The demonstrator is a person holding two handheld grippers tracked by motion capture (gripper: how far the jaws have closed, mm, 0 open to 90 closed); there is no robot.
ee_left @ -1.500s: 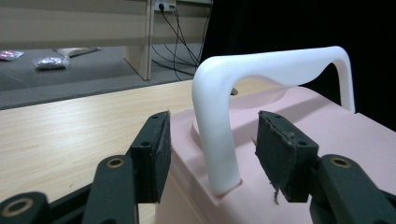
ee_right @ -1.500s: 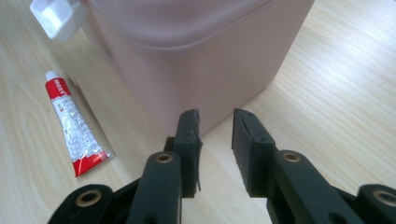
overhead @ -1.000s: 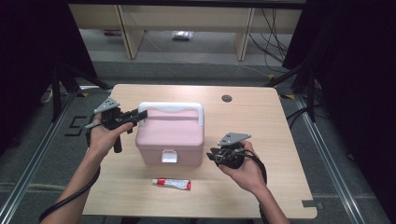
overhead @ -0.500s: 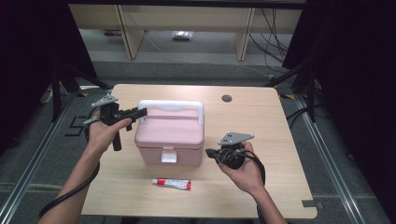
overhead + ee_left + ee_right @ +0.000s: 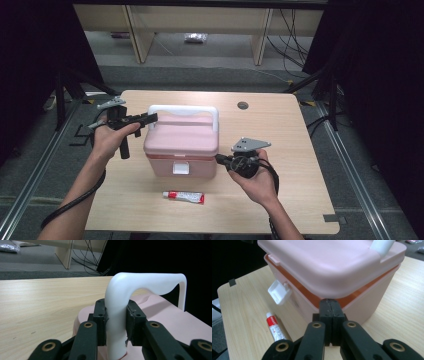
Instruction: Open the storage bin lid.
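A pink lidded box [image 5: 182, 145] with a white carry handle [image 5: 184, 110] stands mid-table. My left gripper [image 5: 150, 119] reaches in from the left. Its jaws have just been closing, and the pads now press both sides of the handle's [image 5: 117, 322] left post above the lid [image 5: 175, 322]. My right gripper [image 5: 220, 158] is at the box's right front corner. In the right gripper view its jaws [image 5: 329, 302] are shut together with nothing between them, tips against the orange seam under the lid [image 5: 332, 262]. A white latch [image 5: 279, 292] hangs loose on the front.
A small red and white tube [image 5: 184, 197] lies on the wooden table [image 5: 280, 130] in front of the box, and shows again as the tube [image 5: 274, 326] left of my right jaws. A round cable hole [image 5: 243, 105] sits at the back right.
The left gripper has shifted slightly towards the handle's left end and its jaws have closed on it. The right hand has stayed at the box's right corner.
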